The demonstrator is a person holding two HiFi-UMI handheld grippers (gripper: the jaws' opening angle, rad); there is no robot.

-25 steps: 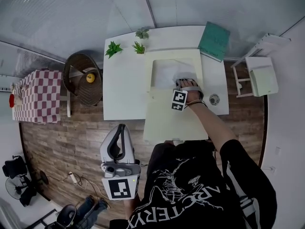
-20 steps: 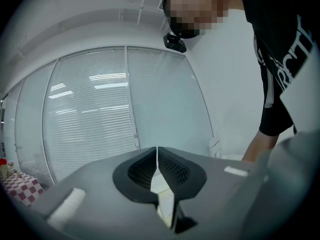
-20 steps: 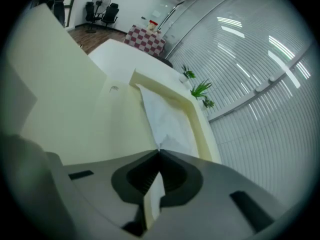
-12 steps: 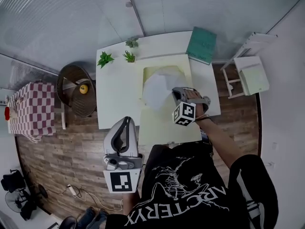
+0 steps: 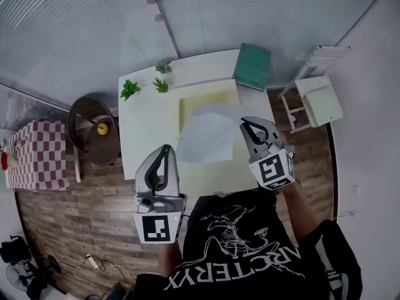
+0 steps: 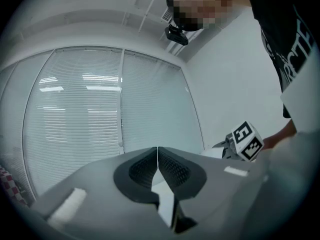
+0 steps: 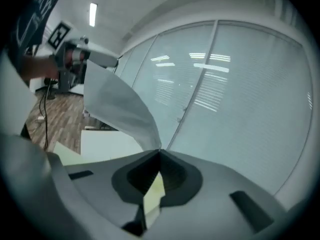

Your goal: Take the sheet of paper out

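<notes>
Right tool (image 5: 246, 125) was clenched on one edge of the white sheet of paper (image 5: 206, 137). In the right gripper view the jaws met on that edge, w/ the sheet curling up & away from them. The sheet hung bowed in the air above the flat cream cardboard box (image 5: 201, 99) on the white worktop (image 5: 142, 122), touching neither as far as I could tell. Left tool (image 5: 164, 151) was clenched on nothing, low & nr my body, well apart from the sheet.

Step in hand, I judged: carrying the sheet clear of the box. To do it well, keep the pinch firm w/o twisting, since only one edge was held & the rest drooped. Move slow & level so it didn't flap, crease or catch the box rim, & keep the left tool out of its path.

Vs 1 s before: right tool had been down in the box, on the sheet lying flat there. Half a sec before, the sheet was only partly up. Now it was fully lifted & drawn toward me. Left tool stayed shut & empty.
</notes>
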